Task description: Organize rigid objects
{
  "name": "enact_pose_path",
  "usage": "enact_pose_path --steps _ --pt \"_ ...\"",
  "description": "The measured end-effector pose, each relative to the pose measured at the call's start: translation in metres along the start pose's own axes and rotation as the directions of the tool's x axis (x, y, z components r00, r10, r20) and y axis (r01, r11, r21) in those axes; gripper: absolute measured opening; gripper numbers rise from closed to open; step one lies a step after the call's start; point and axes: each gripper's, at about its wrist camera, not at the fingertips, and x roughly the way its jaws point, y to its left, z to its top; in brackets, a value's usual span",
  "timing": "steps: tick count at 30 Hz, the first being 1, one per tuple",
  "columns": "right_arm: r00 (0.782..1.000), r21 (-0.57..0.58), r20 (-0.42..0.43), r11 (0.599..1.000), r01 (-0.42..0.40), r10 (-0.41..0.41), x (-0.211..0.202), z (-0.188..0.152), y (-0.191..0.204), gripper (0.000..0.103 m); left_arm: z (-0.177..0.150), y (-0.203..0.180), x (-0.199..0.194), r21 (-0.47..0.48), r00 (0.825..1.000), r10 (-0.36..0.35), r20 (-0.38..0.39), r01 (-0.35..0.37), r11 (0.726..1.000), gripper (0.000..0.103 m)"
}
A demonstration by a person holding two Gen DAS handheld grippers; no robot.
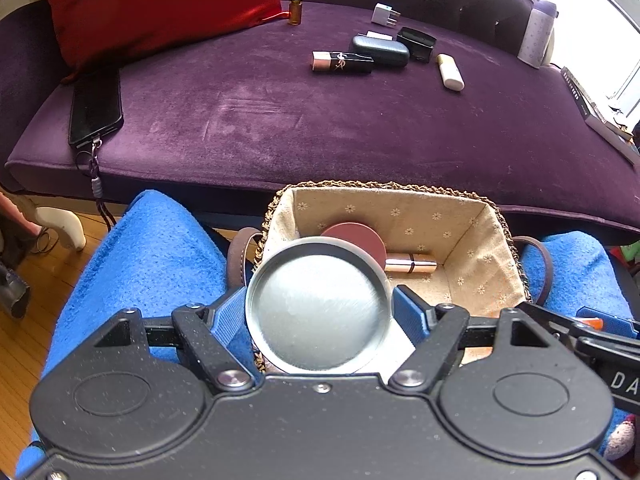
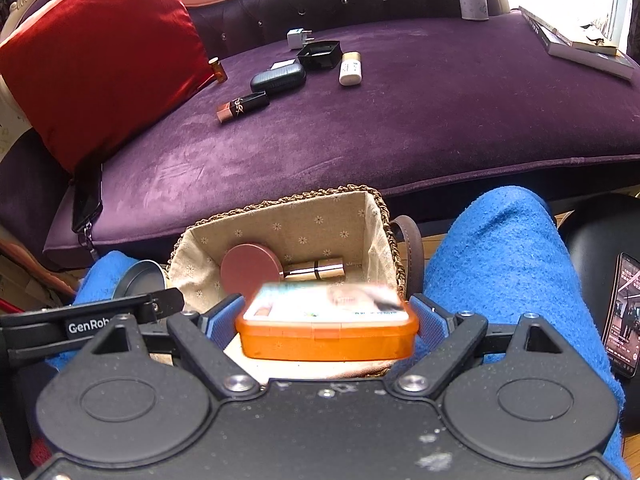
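My left gripper [image 1: 320, 308] is shut on a round silver tin lid [image 1: 318, 306], held over the near left corner of the lined wicker basket [image 1: 472, 220]. My right gripper [image 2: 326, 320] is shut on an orange rectangular tin [image 2: 326, 334], held over the basket's [image 2: 280, 224] near edge. Inside the basket lie a round dusty-red compact [image 2: 250, 270] and a rose-gold lipstick tube [image 2: 316, 270]. On the purple sofa cushion lie a black and rose-gold lipstick [image 1: 342, 61], a dark oval case [image 1: 380, 50], a black box [image 1: 416, 42], a white plug adapter [image 1: 384, 14], a cream tube [image 1: 450, 72] and an amber vial [image 1: 295, 10].
A red pillow [image 1: 160, 4] leans at the sofa's left with a black phone [image 1: 96, 106] below it. A white bottle [image 1: 536, 34] and books [image 2: 584, 46] sit at the right. Blue-clad knees [image 2: 500, 264] flank the basket. A lit phone [image 2: 624, 312] lies far right.
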Motion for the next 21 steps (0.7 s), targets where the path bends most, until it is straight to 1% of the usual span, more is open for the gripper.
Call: enact_pose_path --steps 7,14,17,21 --pt "1.000 -0.003 -0.004 1.000 0.001 -0.001 0.0013 0.0003 0.0011 0.089 0.0001 0.0002 -0.0002 0.000 1.000 0.001 0.000 -0.001 1.000 0.074" --pt "1.000 -0.004 -0.006 1.000 0.001 -0.001 0.0015 0.0005 0.0011 0.091 0.0001 0.0002 -0.0004 -0.001 1.000 0.002 0.001 -0.002 1.000 0.075" --pt "1.000 -0.005 -0.006 1.000 0.000 0.000 0.0015 0.0005 0.0010 0.091 -0.0004 -0.0009 -0.0008 0.001 1.000 0.010 0.004 -0.010 1.000 0.079" --pt "1.000 -0.006 -0.008 1.000 0.003 -0.003 0.0020 0.0005 0.0013 0.092 -0.0017 -0.0030 -0.0047 0.011 0.999 0.029 0.019 -0.029 1.000 0.079"
